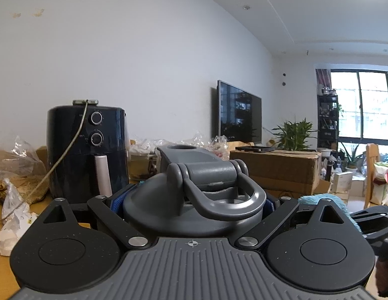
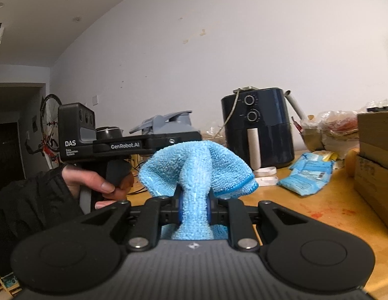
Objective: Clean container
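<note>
On my far left, a hand (image 2: 93,182) in a black sleeve grips the handle of my left gripper (image 1: 192,200), whose jaws are clamped around the grey plastic container (image 1: 191,200) with a hinged lid and loop handle, held up above the wooden table (image 2: 326,207). Next comes my right gripper (image 2: 194,207), pinched narrowly on a fluffy light-blue microfibre cloth (image 2: 196,170) that fans out just beside the container. Behind it stands a black air fryer (image 2: 259,125), then blue wipe packets (image 2: 309,175) near cardboard boxes (image 2: 376,160).
</note>
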The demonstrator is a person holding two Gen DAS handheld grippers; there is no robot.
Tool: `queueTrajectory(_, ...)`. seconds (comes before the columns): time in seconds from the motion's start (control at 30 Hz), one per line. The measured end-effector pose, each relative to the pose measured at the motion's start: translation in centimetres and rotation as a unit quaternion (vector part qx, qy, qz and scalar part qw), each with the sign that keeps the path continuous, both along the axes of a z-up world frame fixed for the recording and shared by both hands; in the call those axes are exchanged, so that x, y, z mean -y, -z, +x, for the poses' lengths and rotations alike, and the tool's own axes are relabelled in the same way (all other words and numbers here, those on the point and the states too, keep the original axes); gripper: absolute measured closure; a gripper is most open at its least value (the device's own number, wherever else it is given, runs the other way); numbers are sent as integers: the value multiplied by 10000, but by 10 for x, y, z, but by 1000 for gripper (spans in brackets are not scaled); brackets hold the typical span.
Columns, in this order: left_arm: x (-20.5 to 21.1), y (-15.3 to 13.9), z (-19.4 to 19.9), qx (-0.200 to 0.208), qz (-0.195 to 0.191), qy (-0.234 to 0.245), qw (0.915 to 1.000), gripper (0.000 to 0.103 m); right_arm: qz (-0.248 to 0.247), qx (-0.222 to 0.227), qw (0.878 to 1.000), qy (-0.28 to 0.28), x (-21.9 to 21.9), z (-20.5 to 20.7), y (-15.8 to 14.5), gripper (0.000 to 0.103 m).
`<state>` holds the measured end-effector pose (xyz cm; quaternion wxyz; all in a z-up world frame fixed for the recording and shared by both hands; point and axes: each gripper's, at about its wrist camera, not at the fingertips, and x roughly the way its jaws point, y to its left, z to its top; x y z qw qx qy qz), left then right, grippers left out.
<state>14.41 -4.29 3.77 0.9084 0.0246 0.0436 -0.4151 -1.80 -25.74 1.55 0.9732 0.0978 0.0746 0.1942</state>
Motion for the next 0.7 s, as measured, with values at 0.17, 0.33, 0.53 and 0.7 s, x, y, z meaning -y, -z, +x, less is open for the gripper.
queueTrajectory(0.17, -1, -3, -5, 125, -54, -77, 9999, 6, 50, -81, 9999, 126, 8, -4, 3, 91)
queueTrajectory(0.33, 3, -4, -8, -7, 100, -175, 9998, 0, 112, -153, 9997, 167, 12, -3, 7, 90)
queueTrajectory(0.53, 5, -6, -19, 82, 47, -747, 9972, 0, 91, -198, 9997, 123, 9, -1, 9, 90)
queueTrajectory(0.7, 14, -9, -30, 72, 73, -1242, 9922, 0, 124, -240, 9996, 123, 8, 2, 12, 89)
